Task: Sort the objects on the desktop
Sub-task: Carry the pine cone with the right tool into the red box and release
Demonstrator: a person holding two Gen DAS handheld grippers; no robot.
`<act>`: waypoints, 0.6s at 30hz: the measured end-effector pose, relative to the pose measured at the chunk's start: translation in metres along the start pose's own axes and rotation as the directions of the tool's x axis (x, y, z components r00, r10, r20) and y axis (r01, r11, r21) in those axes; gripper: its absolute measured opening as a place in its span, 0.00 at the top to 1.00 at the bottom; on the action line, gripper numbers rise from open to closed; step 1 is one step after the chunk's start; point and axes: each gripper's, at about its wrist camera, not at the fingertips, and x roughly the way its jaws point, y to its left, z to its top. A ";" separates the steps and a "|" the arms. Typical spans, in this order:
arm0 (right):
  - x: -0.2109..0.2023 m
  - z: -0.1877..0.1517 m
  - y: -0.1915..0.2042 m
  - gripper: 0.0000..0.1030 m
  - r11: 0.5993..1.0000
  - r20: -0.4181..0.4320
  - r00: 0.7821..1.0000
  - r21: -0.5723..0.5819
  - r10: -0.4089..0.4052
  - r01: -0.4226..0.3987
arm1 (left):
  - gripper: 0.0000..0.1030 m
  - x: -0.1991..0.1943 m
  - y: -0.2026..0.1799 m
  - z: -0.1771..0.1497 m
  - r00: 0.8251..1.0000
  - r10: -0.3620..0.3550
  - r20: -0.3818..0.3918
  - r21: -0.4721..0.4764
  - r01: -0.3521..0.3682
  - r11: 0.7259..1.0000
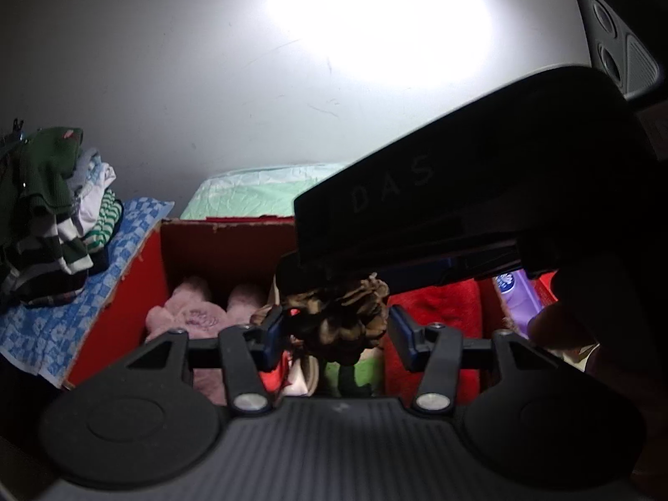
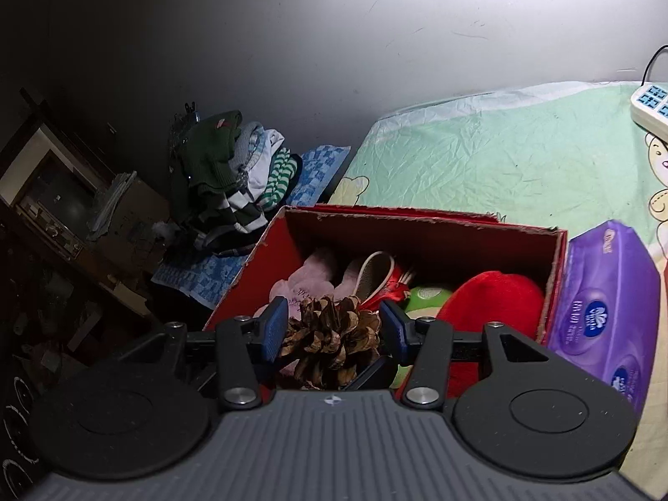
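**Pine cone held over the red box**

A brown pine cone sits between the blue pads of the right gripper, which pinches it from both sides. Its long axis runs roughly along the fingers, and its scales flare open; which end is the tip cannot be told. It hangs above the near edge of an open red cardboard box.

In the left wrist view the same pine cone appears between the fingers of the left gripper. The left pad lies against the scales, while a gap shows at the right pad, so the left gripper stands spread around the cone. The dark body of the right gripper crosses above it and blocks much of the box's right half.

Inside the box lie a pink plush toy, a shoe sole-up, a green item and a red plush cloth. A purple tissue pack touches the box's right wall. The box rests on a green patterned sheet. A pile of folded clothes sits on a blue checked cloth to the left, and a white power strip lies far right.
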 end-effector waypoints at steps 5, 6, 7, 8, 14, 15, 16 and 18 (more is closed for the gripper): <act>0.029 -0.008 0.004 0.49 0.999 -0.050 0.998 0.018 -0.030 0.031 | 0.49 0.006 0.011 -0.012 0.996 -0.032 -0.080 -0.001 0.032 1.000; 0.033 -0.009 0.003 0.49 0.999 -0.060 0.998 0.025 -0.037 0.038 | 0.48 0.008 0.012 -0.016 0.995 -0.035 -0.090 0.001 0.036 0.999; 0.036 -0.011 0.003 0.48 0.999 -0.066 0.997 0.030 -0.043 0.045 | 0.48 0.010 0.013 -0.017 0.995 -0.040 -0.092 0.005 0.040 0.999; 0.037 -0.013 0.003 0.48 0.998 -0.071 0.996 0.034 -0.049 0.051 | 0.48 0.011 0.014 -0.018 0.995 -0.042 -0.086 0.013 0.043 0.999; 0.037 -0.017 0.004 0.49 0.996 -0.069 0.995 0.044 -0.072 0.076 | 0.33 0.014 0.010 -0.023 0.995 -0.053 -0.087 0.060 0.059 0.996; 0.037 -0.018 0.004 0.48 0.996 -0.073 0.995 0.048 -0.073 0.077 | 0.32 0.014 0.009 -0.024 0.995 -0.052 -0.088 0.067 0.058 0.996; 0.036 -0.019 0.004 0.46 0.995 -0.078 0.994 0.054 -0.074 0.078 | 0.32 0.014 0.009 -0.024 0.995 -0.053 -0.088 0.068 0.059 0.996; 0.035 -0.020 0.003 0.43 0.995 -0.087 0.993 0.066 -0.075 0.081 | 0.32 0.014 0.010 -0.023 0.994 -0.057 -0.095 0.062 0.063 0.996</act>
